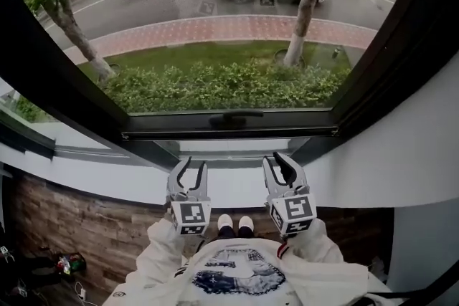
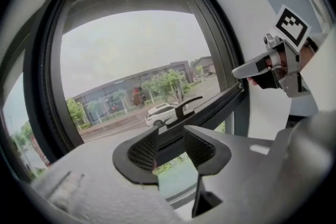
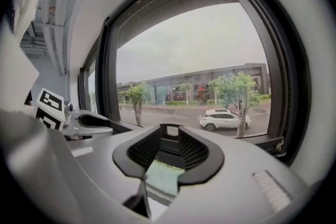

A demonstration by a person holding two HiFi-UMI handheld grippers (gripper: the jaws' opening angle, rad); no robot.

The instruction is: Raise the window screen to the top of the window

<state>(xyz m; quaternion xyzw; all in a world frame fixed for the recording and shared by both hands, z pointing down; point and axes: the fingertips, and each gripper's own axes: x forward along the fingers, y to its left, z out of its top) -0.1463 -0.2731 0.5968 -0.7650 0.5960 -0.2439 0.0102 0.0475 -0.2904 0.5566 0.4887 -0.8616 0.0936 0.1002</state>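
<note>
The window screen [image 1: 215, 46] is seen drawn down over the window [image 1: 64, 93], filling the upper frame. Its bottom bar [image 1: 172, 127] and handle [image 1: 237, 117] are set at mid-frame. Below them, the left claw [image 1: 193, 164] and right claw [image 1: 278, 160] are held with jaws apart, both empty.

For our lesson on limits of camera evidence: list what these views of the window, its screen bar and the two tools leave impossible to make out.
1. Head view: the top of the window is cut off by the picture's upper edge.
2. Left gripper view: part of the screen bar is hidden behind the left tool.
3. Head view: the floor clutter is too small and dark to name.
</note>
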